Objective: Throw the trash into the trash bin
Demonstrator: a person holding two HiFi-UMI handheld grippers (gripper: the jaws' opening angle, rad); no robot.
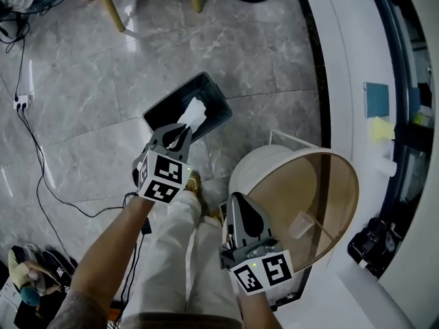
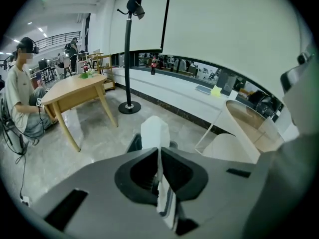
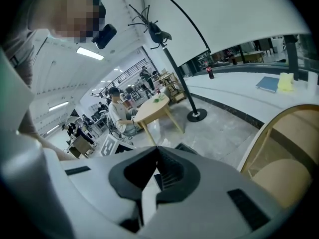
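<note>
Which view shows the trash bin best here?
Head view: the trash bin appears from above, open, with the tissue in the left gripper overlapping it. Left gripper view shows only rim slivers; right gripper view, a dark corner at most.

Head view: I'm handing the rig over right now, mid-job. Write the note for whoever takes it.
Left gripper: shut on the white tissue, which appears to be above the opening of the dark trash bin on the floor.
Right gripper: jaws together, nothing seen in them; it sits beside the white chair.
Done: the tissue is gripped and lined up with the bin.
Left: open the left jaws so the tissue drops in, then check that it landed inside.
</note>
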